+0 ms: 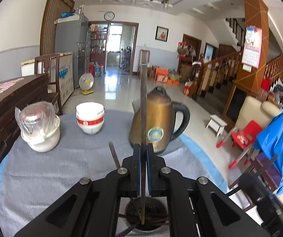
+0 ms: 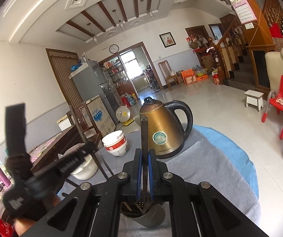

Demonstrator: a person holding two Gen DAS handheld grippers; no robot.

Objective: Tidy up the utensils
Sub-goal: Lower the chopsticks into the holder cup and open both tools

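My left gripper point(image 1: 143, 148) is shut on a long dark chopstick point(image 1: 143, 98) that stands upright between its blue pads. The stick's lower end dips into a grey utensil holder point(image 1: 157, 203) with several dark utensils in it. My right gripper point(image 2: 145, 152) is shut on a second dark chopstick point(image 2: 144, 134), upright above the same holder point(image 2: 153, 217). In the right wrist view the left gripper's body point(image 2: 42, 173) hangs at the left. Another dark stick point(image 1: 114, 154) slants beside the left fingers; its lower end is hidden.
A brass-coloured kettle point(image 1: 155, 118) stands just beyond the holder on the grey cloth-covered round table point(image 1: 62, 167). Stacked white bowls point(image 1: 90, 118) and a white jar with a plastic-wrapped lid point(image 1: 40, 130) sit at the far left. Dark wooden furniture point(image 1: 3, 108) borders the left side.
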